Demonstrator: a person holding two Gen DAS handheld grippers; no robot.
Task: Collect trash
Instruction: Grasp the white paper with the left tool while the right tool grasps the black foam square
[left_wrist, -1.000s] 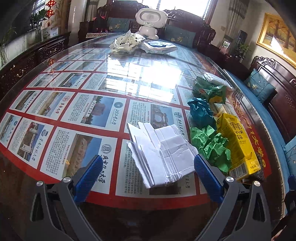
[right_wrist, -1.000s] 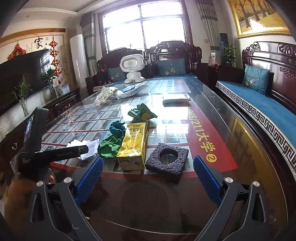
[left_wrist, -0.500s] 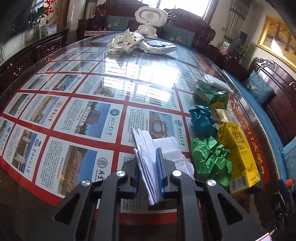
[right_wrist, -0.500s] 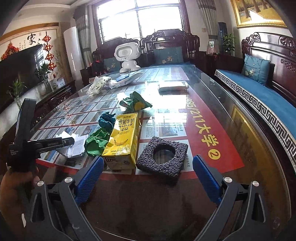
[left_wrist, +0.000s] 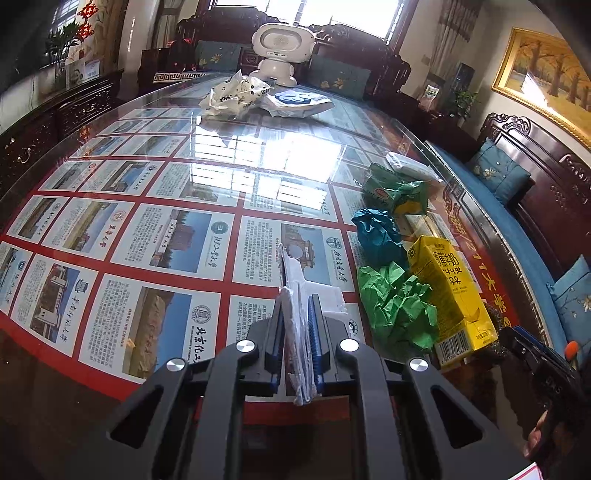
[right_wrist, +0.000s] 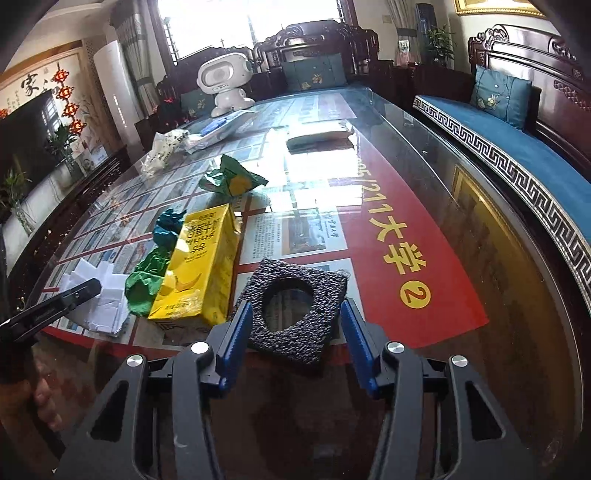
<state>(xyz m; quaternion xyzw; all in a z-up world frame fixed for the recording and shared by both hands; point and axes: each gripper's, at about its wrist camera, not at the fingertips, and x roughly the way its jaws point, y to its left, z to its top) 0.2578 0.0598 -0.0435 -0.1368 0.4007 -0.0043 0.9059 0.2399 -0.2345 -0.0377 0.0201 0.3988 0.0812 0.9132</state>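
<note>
My left gripper (left_wrist: 297, 314) is shut on a folded white paper (left_wrist: 295, 325), which stands on edge between the blue pads. To its right lie a crumpled green paper (left_wrist: 397, 306), a teal paper ball (left_wrist: 376, 236), a yellow carton (left_wrist: 450, 291) and a green wrapper (left_wrist: 395, 192). My right gripper (right_wrist: 295, 321) is partly closed around a black foam square with a round hole (right_wrist: 295, 306); the pads stand at its sides and I cannot tell if they touch. The carton (right_wrist: 199, 266) lies left of the foam.
The glass-topped table (left_wrist: 147, 229) carries a white plastic bag (left_wrist: 232, 96), a blue-and-white packet (left_wrist: 299, 101) and a white toy robot (left_wrist: 282, 48) at the far end. A flat packet (right_wrist: 319, 138) lies mid-table. A blue-cushioned bench (right_wrist: 517, 158) runs along the right.
My left gripper closed on the white paper and squeezed it upright. My right gripper moved forward to the black foam square and its jaws narrowed around it.
</note>
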